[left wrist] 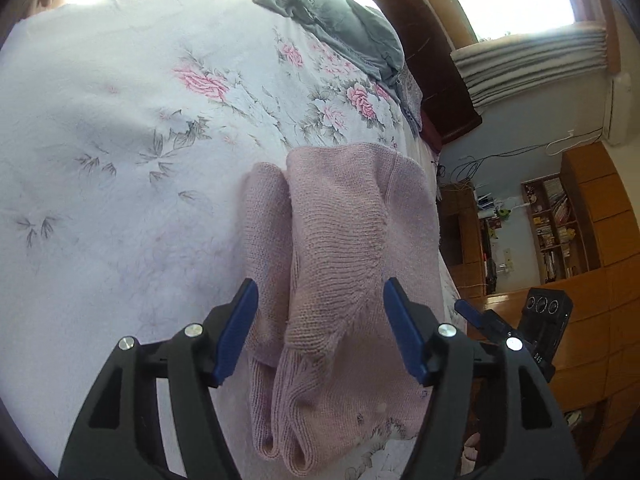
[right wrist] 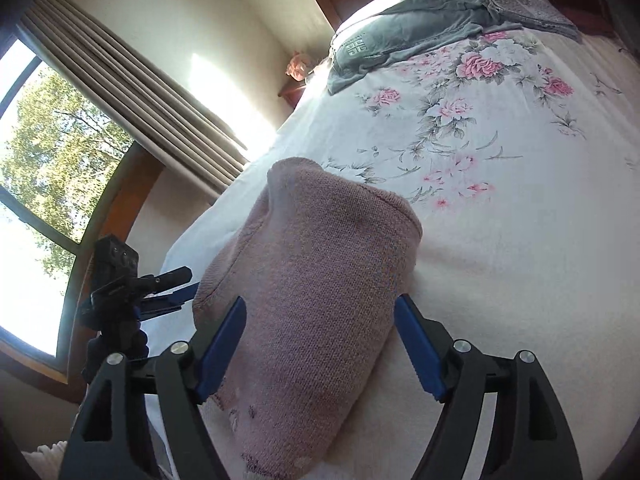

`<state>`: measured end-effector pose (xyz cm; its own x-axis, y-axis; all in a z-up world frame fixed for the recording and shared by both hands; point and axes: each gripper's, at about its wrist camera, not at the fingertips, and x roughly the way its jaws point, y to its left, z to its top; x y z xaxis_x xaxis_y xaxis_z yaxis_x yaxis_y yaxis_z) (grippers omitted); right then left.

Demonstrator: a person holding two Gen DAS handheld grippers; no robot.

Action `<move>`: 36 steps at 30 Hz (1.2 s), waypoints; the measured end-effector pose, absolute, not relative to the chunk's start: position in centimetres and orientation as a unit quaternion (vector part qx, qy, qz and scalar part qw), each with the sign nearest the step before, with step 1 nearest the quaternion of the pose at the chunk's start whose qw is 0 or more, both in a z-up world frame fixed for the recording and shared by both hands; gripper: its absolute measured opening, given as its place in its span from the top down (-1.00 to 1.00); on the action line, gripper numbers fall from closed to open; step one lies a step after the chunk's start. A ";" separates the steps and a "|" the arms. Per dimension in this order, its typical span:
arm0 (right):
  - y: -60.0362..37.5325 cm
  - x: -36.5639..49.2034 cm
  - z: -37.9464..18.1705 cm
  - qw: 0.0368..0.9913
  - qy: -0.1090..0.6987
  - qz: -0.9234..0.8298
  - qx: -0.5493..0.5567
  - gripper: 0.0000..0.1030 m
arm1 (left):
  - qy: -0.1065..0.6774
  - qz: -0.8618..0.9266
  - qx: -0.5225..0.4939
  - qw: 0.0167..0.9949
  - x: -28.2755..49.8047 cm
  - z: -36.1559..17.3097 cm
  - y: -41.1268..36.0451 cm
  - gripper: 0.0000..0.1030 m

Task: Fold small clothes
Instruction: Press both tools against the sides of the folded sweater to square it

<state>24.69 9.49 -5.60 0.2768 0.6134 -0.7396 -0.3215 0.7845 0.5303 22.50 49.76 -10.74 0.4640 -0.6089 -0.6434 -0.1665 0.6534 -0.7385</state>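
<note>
The pink knitted top (left wrist: pixel 340 248) lies folded in the lower middle of the frame on the flowery bedspread (left wrist: pixel 120 140), so it looks almost done. The left gripper (left wrist: pixel 320 328) hangs over it, fingers wide apart, holding nothing. The right gripper (right wrist: pixel 320 344) does the same, also spread.

Pink knit garment (left wrist: pixel 340 248); white floral bedspread (left wrist: pixel 120 120)

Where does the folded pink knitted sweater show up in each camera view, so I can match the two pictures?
Left wrist view: the folded pink knitted sweater lies lower centre, between the open claw fingers, on the floral bedspread.
Right wrist view: the sweater sits lower centre, slightly left, between the open fingers.
Shared landmark: the grey pillow with a square emblem at the bed's head.
</note>
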 end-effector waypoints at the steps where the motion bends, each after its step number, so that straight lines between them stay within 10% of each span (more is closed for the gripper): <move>1: 9.4 24.5 -6.0 0.785 0.526 0.295 0.142 -0.49 | 0.497 -0.145 -0.385 0.764 22.5 -11.1 49.5 -0.27; 11: 9.7 24.0 -9.3 0.755 0.554 0.302 0.177 -0.51 | 0.527 -0.193 -0.365 0.743 25.1 -15.7 47.5 -0.71; 21: 10.3 25.2 -14.4 0.689 0.585 0.320 0.283 -0.72 | 0.522 -0.260 -0.405 0.704 24.7 -17.8 46.4 -0.72; 26: 11.4 25.8 -14.9 0.684 0.586 0.321 0.295 -0.64 | 0.503 -0.276 -0.440 0.691 24.7 -18.7 46.3 -0.12; 36: 8.1 23.4 -9.7 0.691 0.551 0.361 0.299 -0.26 | 0.438 -0.336 -0.497 0.670 21.2 -15.4 43.3 0.00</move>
